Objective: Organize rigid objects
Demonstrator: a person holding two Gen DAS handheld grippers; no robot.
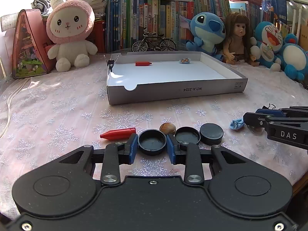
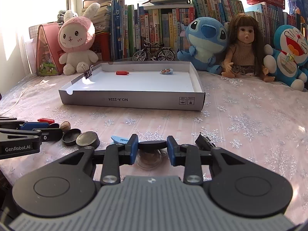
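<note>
My left gripper (image 1: 152, 144) is low over the tablecloth, and its blue pads touch both sides of an upturned black cap (image 1: 152, 141). Beside the cap lie a red crayon-shaped piece (image 1: 117, 134), a brown nut (image 1: 167, 128), a second black cap (image 1: 187, 137) and a black lid (image 1: 211, 133). My right gripper (image 2: 152, 146) is shut on the black disc (image 2: 152, 144) of a clear suction cup (image 2: 150, 159). A blue clip (image 2: 120, 139) and a black binder clip (image 2: 205, 141) lie beside its fingers. The grey box tray (image 1: 173, 91) holds a red piece (image 1: 143, 63) and a small dish (image 1: 184, 60).
A binder clip (image 1: 110, 62) sits on the tray's left wall. Behind the tray stand a model bicycle (image 1: 154, 44), a pink rabbit plush (image 1: 71, 30), a blue plush (image 1: 207, 32), a doll (image 1: 238, 38) and rows of books. A white cable (image 1: 11, 100) runs along the left.
</note>
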